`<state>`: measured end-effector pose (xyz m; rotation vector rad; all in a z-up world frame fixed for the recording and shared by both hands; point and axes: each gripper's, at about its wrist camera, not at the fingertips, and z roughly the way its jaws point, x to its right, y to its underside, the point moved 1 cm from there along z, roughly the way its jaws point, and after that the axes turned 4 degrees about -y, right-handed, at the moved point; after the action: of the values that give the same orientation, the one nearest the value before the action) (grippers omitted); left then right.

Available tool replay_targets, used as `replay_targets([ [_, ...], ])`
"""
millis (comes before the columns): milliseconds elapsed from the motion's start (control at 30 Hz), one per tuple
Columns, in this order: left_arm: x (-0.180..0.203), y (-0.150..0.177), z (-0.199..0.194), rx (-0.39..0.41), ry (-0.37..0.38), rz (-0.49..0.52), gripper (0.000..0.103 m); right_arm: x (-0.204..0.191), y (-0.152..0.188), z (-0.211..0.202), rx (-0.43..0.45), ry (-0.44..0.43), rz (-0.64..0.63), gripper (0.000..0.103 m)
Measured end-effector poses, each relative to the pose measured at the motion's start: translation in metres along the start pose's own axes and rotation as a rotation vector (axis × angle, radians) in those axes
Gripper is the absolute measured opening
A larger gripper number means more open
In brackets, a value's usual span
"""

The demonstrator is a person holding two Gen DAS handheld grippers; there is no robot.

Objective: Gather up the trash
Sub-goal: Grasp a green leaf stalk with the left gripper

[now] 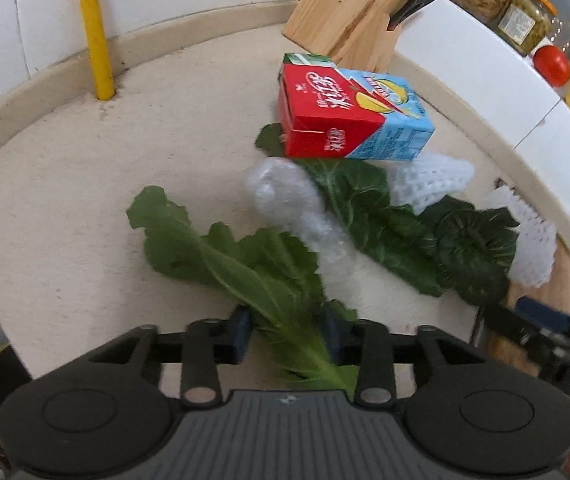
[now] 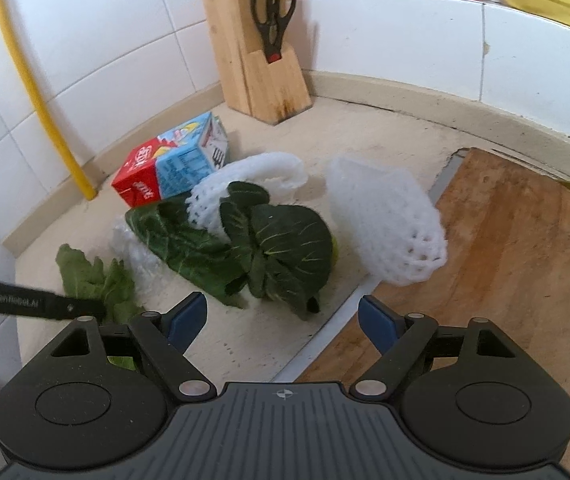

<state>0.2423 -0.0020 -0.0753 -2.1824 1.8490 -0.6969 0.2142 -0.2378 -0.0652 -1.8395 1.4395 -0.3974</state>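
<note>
**Two grippers over a trash heap: left one taking the pale leaf first**

Left gripper straddles the stem end of a light green, ruffled lettuce leaf lying flat on the beige speckled stone counter. Blue pads sit on either side of the midrib, partly closed around it. The picture is soft there, so whether the pads press on the leaf or only flank it cannot be told.

Right gripper hangs wide apart and empty, above bare counter at the edge of a worn wooden chopping board.

Rest of the trash, heaped farther back towards the tiled wall:
- red-and-blue drink carton, on its side, resting partly on a dark green crinkled leaf
- crumpled clear plastic film, between the two leaves, touching both
- two white foam fruit nets, one draped over the dark leaf, the other at the board's edge

Doing this step well, as judged:
- Close on the thick midrib, not the thin blade; the blade would likely tear or slide out.
- Keep the pads low, almost at the counter, so the flat stem gets between them.
- Lift straight up first. The leaf's right edge lies against the film and may drag it.
- No bin shows in either view, so the carry route is unknown.
</note>
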Motion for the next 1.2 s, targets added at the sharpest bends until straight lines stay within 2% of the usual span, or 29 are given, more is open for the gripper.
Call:
replay_targets([
  [133,0.008,-0.001,0.009,0.008,-0.006,-0.028,0.049,-0.003,0.001,0.001,-0.005,-0.017,-0.007,0.088],
  [233,0.015,0.001,0.011,0.047,-0.023,-0.008,0.049,-0.004,0.003,0.002,-0.007,-0.027,-0.006,0.088],
  [300,0.015,0.003,0.01,0.067,-0.035,0.004,0.033,-0.005,0.005,0.002,-0.006,-0.032,-0.011,0.087],
  [333,0.014,0.003,0.009,0.069,-0.041,0.014,0.018,-0.005,0.005,0.001,-0.005,-0.033,-0.013,0.087],
  [400,0.008,0.004,0.007,0.063,-0.032,0.011,0.012,-0.005,0.006,0.0,-0.003,-0.037,-0.018,0.083],
  [500,0.001,0.006,0.0,0.08,-0.029,0.024,0.008,-0.008,0.006,0.0,-0.011,-0.043,-0.034,0.065],
  [533,0.0,0.007,-0.004,0.09,-0.031,0.031,0.008,-0.009,0.006,0.001,-0.014,-0.046,-0.042,0.063],
  [700,-0.01,0.012,-0.021,0.126,-0.001,0.046,0.007,-0.021,0.005,0.006,-0.026,-0.046,-0.08,0.066],
  [767,-0.016,0.014,-0.028,0.142,-0.002,0.047,0.006,-0.028,0.003,0.007,-0.028,-0.05,-0.113,0.07],
  [900,-0.025,0.017,-0.033,0.146,-0.008,0.057,0.006,-0.043,-0.004,0.014,-0.025,-0.064,-0.175,0.07],
  [1000,-0.03,0.02,-0.031,0.141,-0.007,0.046,0.006,-0.056,-0.01,0.028,-0.033,-0.1,-0.233,0.071],
  [1200,-0.034,0.022,-0.025,0.13,-0.004,0.048,0.006,-0.07,-0.024,0.069,-0.054,-0.091,-0.341,0.076],
])
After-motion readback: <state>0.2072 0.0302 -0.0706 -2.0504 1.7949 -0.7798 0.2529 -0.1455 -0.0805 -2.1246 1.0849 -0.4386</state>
